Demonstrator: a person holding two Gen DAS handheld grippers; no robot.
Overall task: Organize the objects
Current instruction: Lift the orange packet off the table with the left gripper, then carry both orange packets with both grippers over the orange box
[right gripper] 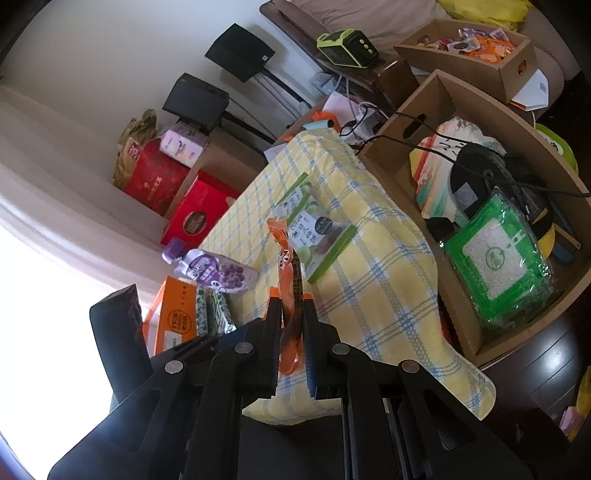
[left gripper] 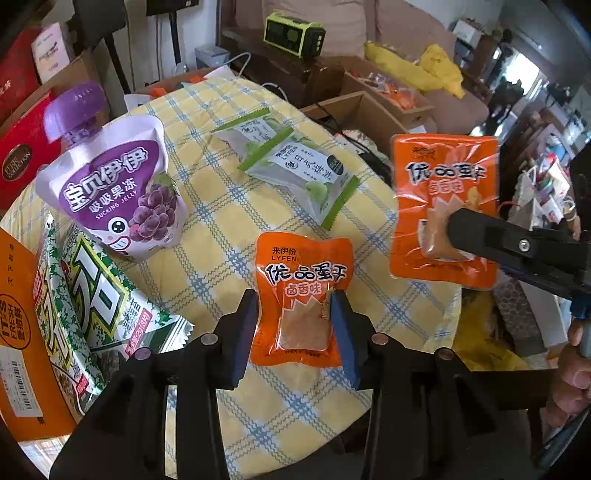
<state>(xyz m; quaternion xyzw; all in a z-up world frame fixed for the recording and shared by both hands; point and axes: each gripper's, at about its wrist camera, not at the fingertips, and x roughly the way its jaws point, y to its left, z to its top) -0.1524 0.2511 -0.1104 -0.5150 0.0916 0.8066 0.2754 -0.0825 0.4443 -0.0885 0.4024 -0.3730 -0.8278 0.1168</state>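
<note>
My left gripper (left gripper: 295,321) is shut on an orange snack packet (left gripper: 301,299), held upright above the yellow checked tablecloth (left gripper: 229,229). My right gripper (right gripper: 291,328) is shut on a second orange snack packet (right gripper: 290,280), seen edge-on; in the left wrist view that packet (left gripper: 443,206) hangs off the table's right side with the right gripper's finger (left gripper: 476,232) across it. Two green-edged plum packets (left gripper: 295,166) lie on the cloth at the back. A purple grape jelly pouch (left gripper: 118,188) lies at the left, over green seaweed packets (left gripper: 92,306).
An orange box (left gripper: 22,332) stands at the left edge, red gift boxes (left gripper: 22,155) behind it. Cardboard boxes (right gripper: 443,110) full of goods stand right of the table. A green-black device (left gripper: 295,33) sits on a dark shelf at the back.
</note>
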